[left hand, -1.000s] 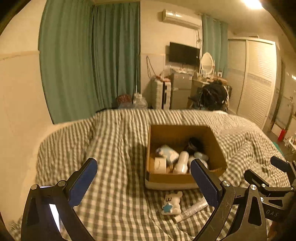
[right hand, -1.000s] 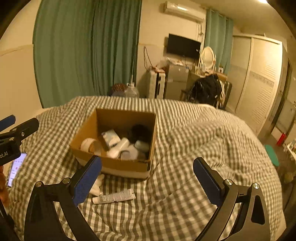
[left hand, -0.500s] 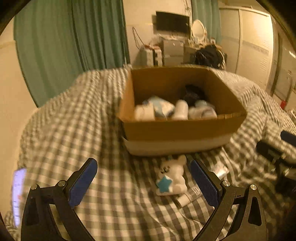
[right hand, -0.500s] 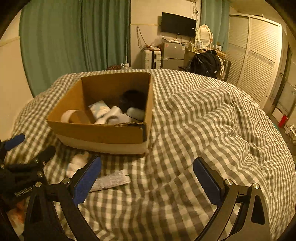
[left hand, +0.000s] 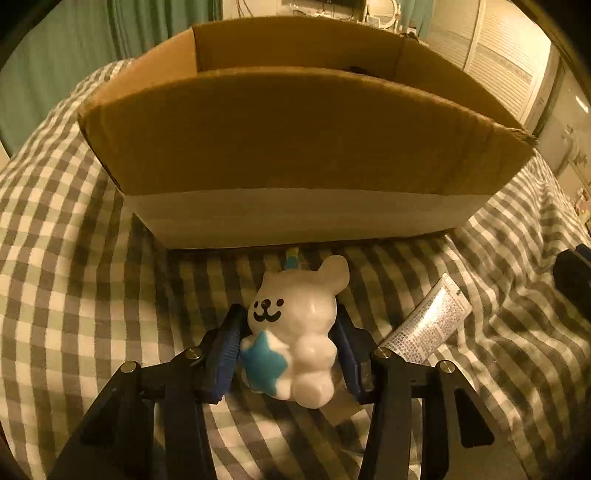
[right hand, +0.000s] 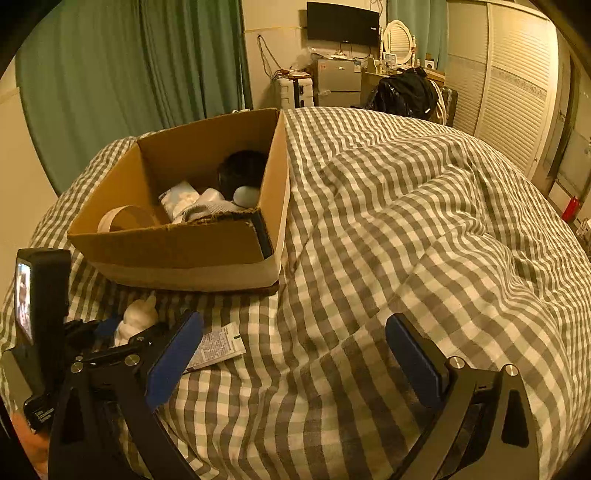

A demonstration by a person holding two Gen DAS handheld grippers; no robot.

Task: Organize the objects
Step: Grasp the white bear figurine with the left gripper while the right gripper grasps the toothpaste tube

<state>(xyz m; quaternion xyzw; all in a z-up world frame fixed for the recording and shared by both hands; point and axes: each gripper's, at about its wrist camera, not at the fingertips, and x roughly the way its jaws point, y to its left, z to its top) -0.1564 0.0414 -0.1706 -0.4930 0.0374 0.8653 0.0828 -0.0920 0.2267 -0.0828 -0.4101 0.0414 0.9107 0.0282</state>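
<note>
Dim bedroom, warm yellow light; green curtains (right hand: 129,85) behind, louvred wardrobe doors (right hand: 513,85) to the right, a dark wall screen (right hand: 343,23) above a cluttered desk. In front, a bed under a grey-and-white checked duvet (right hand: 406,221). On the duvet, an open cardboard box (right hand: 177,243), pale band along its base, already holding a tape roll (right hand: 123,221), a white packet, a pale bottle and something black at the back.

Just in front of the box, lying on the duvet: a white bear figure (left hand: 295,328) with a blue star on its chest. Left gripper (left hand: 288,354) closed around it, blue pads pressing both flanks of the body, head and ears poking out toward the box wall. Beside the bear, to its right, a printed white tube (left hand: 432,325), flat on the cloth, partly tucked under the right-hand finger.

Right gripper (right hand: 291,354) spread wide, holding nothing, low over bare duvet to the right of the box; the tube's crimped end (right hand: 219,345) just beside its left pad.
</note>
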